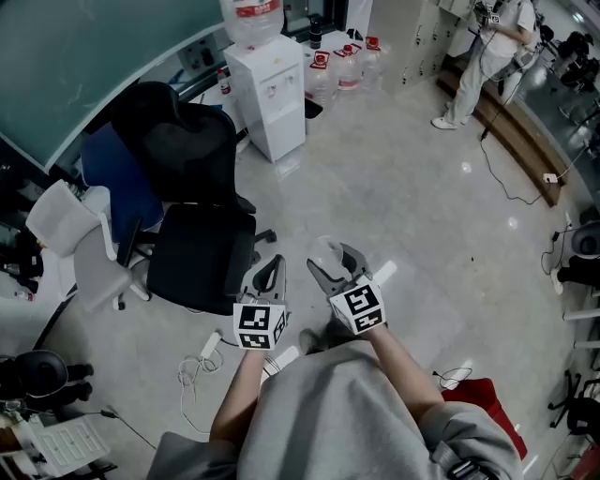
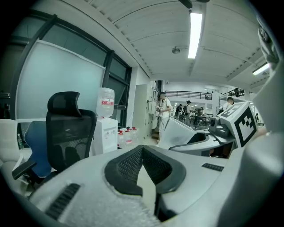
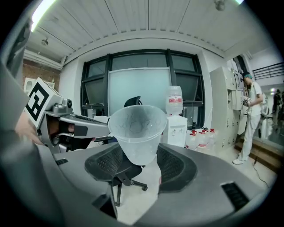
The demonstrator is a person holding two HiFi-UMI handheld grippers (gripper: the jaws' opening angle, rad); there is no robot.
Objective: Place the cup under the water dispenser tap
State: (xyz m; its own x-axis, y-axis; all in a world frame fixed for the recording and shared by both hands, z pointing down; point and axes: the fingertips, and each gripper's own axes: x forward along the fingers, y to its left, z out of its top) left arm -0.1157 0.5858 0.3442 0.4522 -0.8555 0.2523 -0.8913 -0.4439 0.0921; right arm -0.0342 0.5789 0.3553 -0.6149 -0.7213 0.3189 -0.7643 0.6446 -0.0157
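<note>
Nearest, at the bottom of the head view, a person's grey sleeves reach forward, one gripper in each hand, above a pale glossy floor.

The left gripper has its jaws drawn together. Their black ribbed pads meet at the tips and nothing lies between them.

Just to its right, the right gripper stands wide, with a translucent plastic cup between its pads. Both pads press on the lower, narrower part of the cup's wall. The cup is upright, mouth up, and clear of the floor. In the head view it shows as a pale shape at the jaw tips, a little below the middle of the frame.

Left of the grippers, a white power strip lies on the floor with a loose cable. Beyond them, at centre left, is a black office chair, with a blue chair and a white chair further left.

Past the chairs, at the upper middle of the frame, stands the white water dispenser, with a large bottle upside down on top. It is well apart from the cup.

Spare water bottles with red caps stand on the floor just right of the dispenser. Farthest off, at the upper right, a person in light clothes stands by a raised step.
</note>
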